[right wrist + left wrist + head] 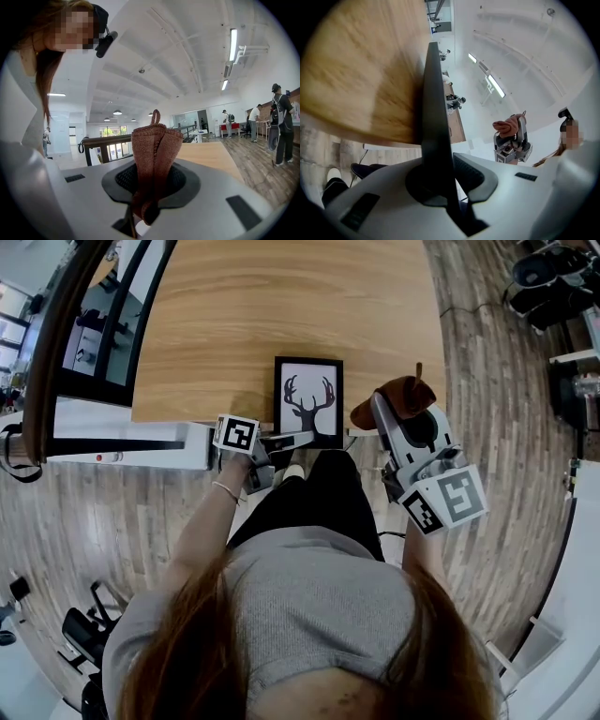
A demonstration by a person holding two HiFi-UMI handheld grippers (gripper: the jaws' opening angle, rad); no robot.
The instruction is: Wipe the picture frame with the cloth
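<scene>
A black picture frame (308,401) with a deer-antler print lies at the near edge of the wooden table (281,306). My left gripper (298,439) is shut on the frame's lower left edge. In the left gripper view the frame (435,122) runs edge-on between the jaws. To the frame's right, my right gripper (386,409) is shut on a folded reddish-brown cloth (401,397). In the right gripper view the cloth (152,159) stands up bunched between the jaws, with a small loop on top.
A dark curved railing (52,343) runs along the table's left side. Wood-plank floor (506,427) surrounds the table. Several people (276,122) stand far off by desks, seen in the right gripper view. My legs and shoes (295,472) are under the table's near edge.
</scene>
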